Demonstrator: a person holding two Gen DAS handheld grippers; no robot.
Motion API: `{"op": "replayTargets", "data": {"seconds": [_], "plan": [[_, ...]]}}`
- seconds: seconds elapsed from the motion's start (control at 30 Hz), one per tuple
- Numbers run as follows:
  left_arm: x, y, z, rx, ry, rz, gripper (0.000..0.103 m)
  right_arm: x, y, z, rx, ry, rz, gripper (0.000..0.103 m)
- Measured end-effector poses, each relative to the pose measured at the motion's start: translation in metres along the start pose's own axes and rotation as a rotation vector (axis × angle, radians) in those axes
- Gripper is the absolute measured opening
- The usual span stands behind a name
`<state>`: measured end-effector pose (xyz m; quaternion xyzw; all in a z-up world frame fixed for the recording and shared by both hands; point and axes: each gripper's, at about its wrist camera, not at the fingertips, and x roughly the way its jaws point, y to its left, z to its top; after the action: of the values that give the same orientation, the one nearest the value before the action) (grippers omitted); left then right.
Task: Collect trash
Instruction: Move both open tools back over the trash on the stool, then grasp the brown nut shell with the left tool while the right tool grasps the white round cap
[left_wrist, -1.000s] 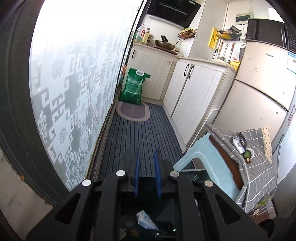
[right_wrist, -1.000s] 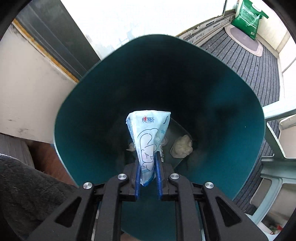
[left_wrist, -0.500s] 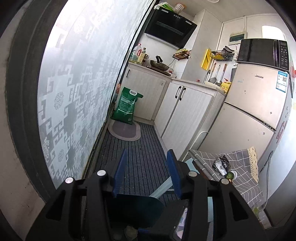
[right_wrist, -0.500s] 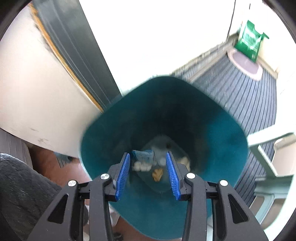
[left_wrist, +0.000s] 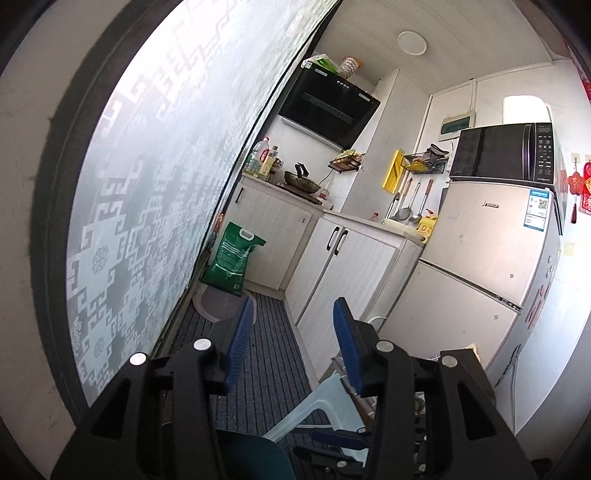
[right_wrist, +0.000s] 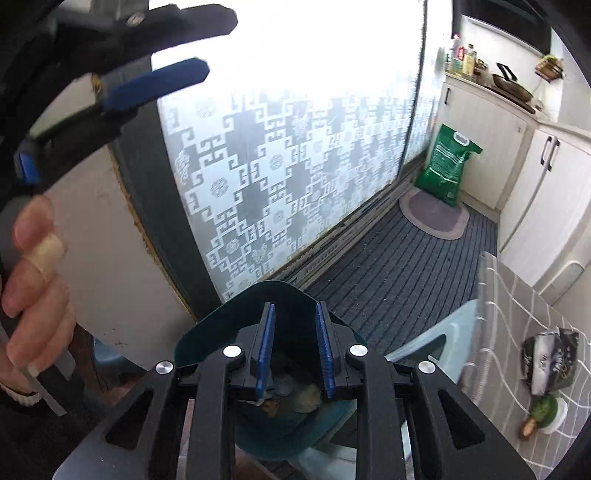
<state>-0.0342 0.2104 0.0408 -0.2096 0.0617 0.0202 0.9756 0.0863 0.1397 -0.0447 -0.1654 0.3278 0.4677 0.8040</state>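
Note:
A teal trash bin (right_wrist: 221, 325) stands on the floor right under my right gripper (right_wrist: 293, 317), which is open and empty above it. Crumpled trash (right_wrist: 306, 397) lies at the bin's bottom. The bin's rim also shows in the left wrist view (left_wrist: 255, 456). My left gripper (left_wrist: 293, 310) is open and empty, raised and facing the kitchen; it also shows at the upper left of the right wrist view (right_wrist: 159, 79). A dark snack wrapper (right_wrist: 550, 363) and a green fruit piece (right_wrist: 543, 411) lie on the grey checked tablecloth (right_wrist: 517, 314).
A frosted patterned glass door (right_wrist: 288, 147) runs along the left. A green sack (left_wrist: 232, 256) and an oval mat (right_wrist: 434, 214) sit at the far end by white cabinets (left_wrist: 343, 273). A fridge (left_wrist: 484, 258) stands right. A pale blue plastic chair (left_wrist: 317, 402) stands by the bin.
My right gripper opened and dropped the blue-and-white wrapper into the bin, then rose away from it. My left gripper opened and lifted up from the bin toward the kitchen.

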Motion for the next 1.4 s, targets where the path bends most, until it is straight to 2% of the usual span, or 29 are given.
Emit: {"op": "replayTargets", "data": {"seconds": [0.07,0.17,0.27,0.43,0.57,0.63,0.7,0.83,1.0,1.13,1.4], "plan": [[0.004,-0.009,0.000,0.009,-0.001,-0.013,0.047,-0.018,-0.021,0.000,0.046,-0.032,0.003,0.023],[0.015,-0.026,-0.004,0.022,0.012,-0.028,0.047,-0.047,-0.054,-0.004,0.094,-0.078,-0.037,0.023],[0.030,-0.043,-0.015,0.051,0.052,-0.047,0.045,-0.070,-0.092,-0.014,0.166,-0.108,-0.058,0.024],[0.061,-0.081,-0.036,0.134,0.157,-0.086,0.038,-0.094,-0.145,-0.040,0.248,-0.114,-0.112,0.026],[0.085,-0.109,-0.057,0.203,0.252,-0.118,0.031,-0.104,-0.170,-0.062,0.248,-0.084,-0.132,0.029],[0.098,-0.121,-0.070,0.227,0.311,-0.126,0.031,-0.112,-0.182,-0.073,0.272,-0.085,-0.134,0.031],[0.110,-0.132,-0.083,0.249,0.370,-0.139,0.032,-0.115,-0.190,-0.080,0.286,-0.082,-0.132,0.037],[0.125,-0.152,-0.106,0.327,0.444,-0.136,0.034,-0.120,-0.201,-0.094,0.312,-0.084,-0.114,0.038],[0.137,-0.160,-0.125,0.357,0.525,-0.173,0.034,-0.129,-0.214,-0.102,0.354,-0.107,-0.085,0.038],[0.141,-0.168,-0.134,0.383,0.549,-0.185,0.034,-0.132,-0.221,-0.107,0.383,-0.118,-0.069,0.038],[0.151,-0.171,-0.149,0.415,0.613,-0.161,0.034,-0.123,-0.218,-0.107,0.413,-0.130,-0.015,0.038]]}}
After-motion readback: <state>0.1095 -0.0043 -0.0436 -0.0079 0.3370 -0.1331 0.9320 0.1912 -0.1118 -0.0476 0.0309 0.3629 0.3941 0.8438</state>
